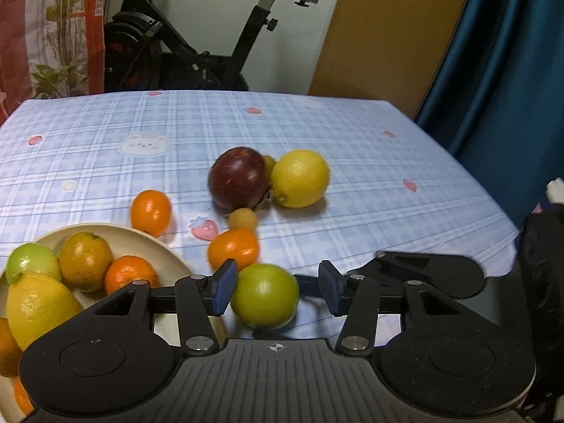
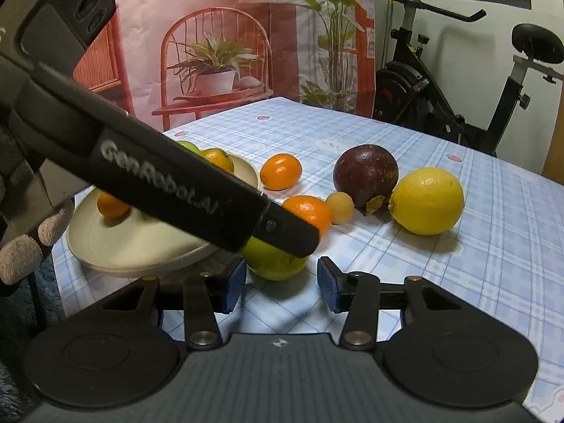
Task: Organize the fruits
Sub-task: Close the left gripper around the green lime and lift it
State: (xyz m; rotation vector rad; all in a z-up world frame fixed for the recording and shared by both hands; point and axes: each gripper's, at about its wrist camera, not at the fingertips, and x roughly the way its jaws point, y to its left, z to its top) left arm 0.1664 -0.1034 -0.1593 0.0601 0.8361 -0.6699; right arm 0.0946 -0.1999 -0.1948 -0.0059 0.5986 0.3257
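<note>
Tongs on our left gripper [image 1: 275,287] sit around the green fruit [image 1: 265,295] beside the bowl [image 1: 160,250]; only one pad touches. It is round, pointing nowhere. Right gripper [image 2: 281,289] tongs stand apart, empty.

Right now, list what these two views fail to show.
- Left wrist view: the left gripper body hides the bowl's near side.
- Right wrist view: the left gripper's arm covers most bowl contents and the green fruit's top.
- Both: the small fruit behind the dark purple fruit is barely visible.
</note>
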